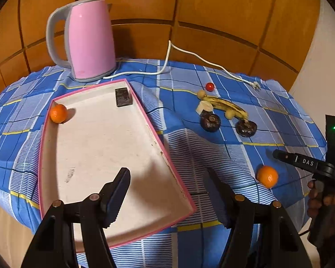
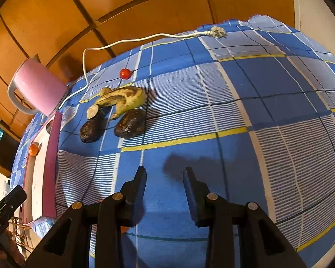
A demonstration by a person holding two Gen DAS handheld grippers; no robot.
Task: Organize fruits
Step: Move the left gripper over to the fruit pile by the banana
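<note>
A pink-rimmed white tray [image 1: 100,156] lies on the blue checked cloth, with one orange [image 1: 58,113] in its far left corner and a dark block [image 1: 123,97]. My left gripper [image 1: 167,176] is open and empty over the tray's near right corner. A second orange [image 1: 267,176] lies on the cloth to the right. A banana [image 1: 225,106], two dark fruits [image 1: 210,122] [image 1: 246,128] and a red tomato [image 1: 209,86] lie further back. My right gripper [image 2: 165,176] is open and empty above bare cloth, short of the banana [image 2: 125,100] and dark fruits [image 2: 129,124].
A pink kettle [image 1: 89,38] stands behind the tray, its white cord and plug [image 1: 255,86] trailing across the cloth. Wooden panelling rises behind the table. The cloth's edge drops off at front and right. The right gripper's body [image 1: 312,165] shows at far right.
</note>
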